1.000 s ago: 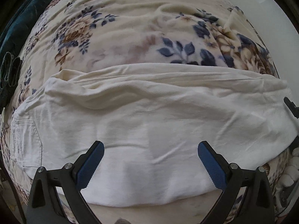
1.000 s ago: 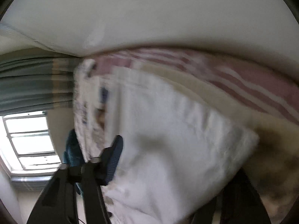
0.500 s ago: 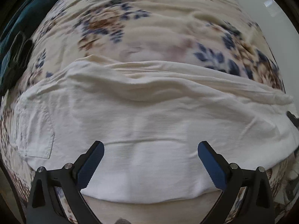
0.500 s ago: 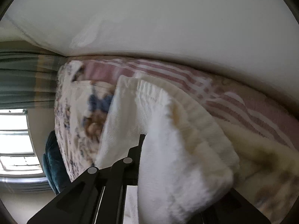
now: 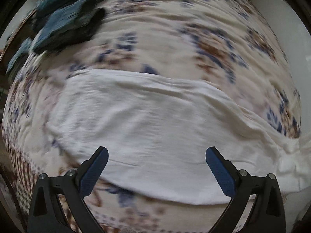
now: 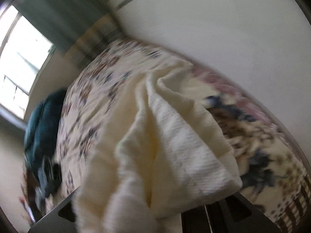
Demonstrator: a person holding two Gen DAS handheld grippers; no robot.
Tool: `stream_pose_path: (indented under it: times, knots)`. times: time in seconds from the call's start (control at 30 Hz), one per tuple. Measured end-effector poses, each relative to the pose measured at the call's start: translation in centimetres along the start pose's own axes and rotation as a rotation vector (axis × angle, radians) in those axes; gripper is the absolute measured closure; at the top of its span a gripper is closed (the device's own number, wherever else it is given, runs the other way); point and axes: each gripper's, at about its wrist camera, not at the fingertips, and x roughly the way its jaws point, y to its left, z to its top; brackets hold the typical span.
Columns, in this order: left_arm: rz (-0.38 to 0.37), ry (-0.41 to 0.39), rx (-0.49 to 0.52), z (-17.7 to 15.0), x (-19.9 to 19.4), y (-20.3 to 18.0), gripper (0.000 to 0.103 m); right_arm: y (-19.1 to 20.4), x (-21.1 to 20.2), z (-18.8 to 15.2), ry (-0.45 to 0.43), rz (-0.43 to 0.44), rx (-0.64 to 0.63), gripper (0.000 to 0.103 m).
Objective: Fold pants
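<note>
The white pants (image 5: 147, 128) lie spread across the bed (image 5: 175, 38), on a cream bedspread printed with blue and brown flowers. In the left wrist view they make a broad, creased band that runs from the bed's left side to its right edge, where the cloth bunches and rises out of the picture. The whole view is smeared by motion blur, so fine detail of the fabric cannot be read.

The left claw (image 5: 156, 167) hangs above the near part of the pants with its blue-padded fingers (image 5: 93, 171) standing wide apart (nothing is between them), and it touches no cloth.

In the right wrist view the pants (image 6: 169, 145) fill the middle of the picture as a lifted, pleated bundle of cream fabric, raised off the bedspread toward the camera. The right claw (image 6: 175, 211) is almost wholly hidden behind that fabric; only dark parts of its frame show at the bottom edge. Its jaws are clamped on the pants, with the cloth gathered between them.

A pile of dark teal clothing (image 5: 66, 19) sits at the bed's far left corner, well apart from the pants. A window (image 6: 21, 58) and a pale wall (image 6: 223, 29) stand beyond the bed.
</note>
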Motion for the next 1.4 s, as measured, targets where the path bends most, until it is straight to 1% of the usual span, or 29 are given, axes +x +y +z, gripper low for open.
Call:
stream_pose_path:
  times: [0.1,0.17,0.2,0.27,0.33,0.43,0.5,0.53,0.57,0.6,0.63,0.67,0.7,0.77,0.8,0.87,0.93,1.0,1.03,1.1,1.13,1.17,1.2,1.23,1.27,1.3,1.33,1.37,1.4]
  knots:
    - [0.01,0.004,-0.076,0.6,-0.2,4.6,0.0,7.0,2.7,-3.4,0.064,-0.006,-0.124,0.096]
    - [0.022,0.003,-0.107,0.6,-0.1,6.8,0.0,11.1,4.8,-6.8,0.103,-0.029,-0.221,0.096]
    - [0.024,0.004,-0.118,0.5,-0.1,7.6,0.0,13.5,6.5,-8.9,0.136,-0.037,-0.272,0.096]
    - [0.034,0.004,-0.145,0.2,0.3,9.7,0.0,16.4,9.0,-12.7,0.173,-0.056,-0.35,0.096]
    - [0.036,0.012,-0.16,0.1,0.7,11.0,0.0,18.7,11.3,-16.8,0.218,-0.084,-0.43,0.096]
    - [0.033,0.017,-0.173,0.1,1.2,12.4,0.0,20.4,13.5,-22.9,0.273,-0.141,-0.528,0.096]
    - [0.021,0.019,-0.177,0.2,1.3,12.7,0.0,21.1,14.6,-25.2,0.292,-0.195,-0.589,0.095]
    - [0.007,0.02,-0.177,0.3,1.3,12.7,0.0,21.2,14.8,-26.1,0.307,-0.214,-0.614,0.089]
    - [-0.006,0.021,-0.178,0.4,1.4,12.7,0.0,21.2,15.1,-26.6,0.337,-0.221,-0.638,0.081]
    - [-0.023,0.024,-0.181,0.5,1.4,12.5,0.0,21.3,15.1,-26.9,0.382,-0.208,-0.656,0.071]
    - [-0.051,0.029,-0.188,0.8,1.4,12.4,0.0,21.3,15.0,-26.7,0.44,-0.163,-0.653,0.034]
    - [-0.09,0.038,-0.2,1.0,1.5,12.2,0.0,21.2,14.3,-26.5,0.487,-0.093,-0.625,0.01]
    - [-0.118,0.046,-0.208,1.2,1.6,12.0,0.0,21.0,13.5,-26.1,0.506,-0.042,-0.601,0.01]
    - [-0.198,0.063,-0.223,1.8,1.7,11.2,0.0,20.6,10.8,-24.9,0.537,0.06,-0.557,0.01]
    - [-0.239,0.075,-0.225,2.0,1.9,10.6,0.001,20.1,9.7,-24.2,0.541,0.087,-0.53,0.01]
    - [-0.364,0.13,-0.225,2.6,2.9,8.3,0.0,18.2,7.2,-21.8,0.542,0.135,-0.433,0.01]
    - [-0.468,0.198,-0.208,2.9,4.8,5.5,0.0,15.2,5.3,-19.5,0.526,0.101,-0.347,0.01]
    - [-0.535,0.292,-0.167,2.9,7.2,2.5,0.0,12.1,4.4,-17.6,0.512,0.05,-0.276,0.01]
    - [-0.558,0.334,-0.138,2.7,8.6,0.7,0.001,10.1,4.2,-16.8,0.506,0.009,-0.241,0.01]
    - [-0.572,0.405,-0.081,2.1,10.8,-2.3,0.001,5.9,4.5,-15.4,0.5,-0.074,-0.165,0.01]
    - [-0.567,0.427,-0.059,1.7,11.6,-3.5,0.01,4.3,4.7,-15.0,0.502,-0.095,-0.125,0.01]
    - [-0.552,0.432,-0.03,1.3,11.9,-4.6,0.02,2.7,5.2,-14.4,0.507,-0.104,-0.081,0.01]
    - [-0.526,0.415,0.009,1.1,11.8,-5.5,0.024,0.7,5.6,-14.1,0.515,-0.107,-0.029,0.01]
    - [-0.483,0.367,0.08,0.7,11.2,-6.8,0.044,-0.7,5.8,-14.0,0.517,-0.114,0.006,0.01]
    - [-0.454,0.341,0.134,0.3,10.9,-7.6,0.067,-1.8,6.0,-13.9,0.518,-0.116,0.038,0.01]
    - [-0.435,0.327,0.179,-0.2,10.5,-8.5,0.072,-2.9,6.3,-13.8,0.519,-0.11,0.065,0.01]
    - [-0.42,0.315,0.205,-0.8,10.2,-9.1,0.081,-3.8,6.7,-13.8,0.526,-0.106,0.087,0.01]
    - [-0.417,0.3,0.209,-1.2,9.8,-9.2,0.086,-4.5,7.0,-13.8,0.531,-0.102,0.102,0.01]
    - [-0.408,0.283,0.205,-1.6,9.1,-9.1,0.086,-5.1,7.3,-13.8,0.533,-0.102,0.111,0.01]
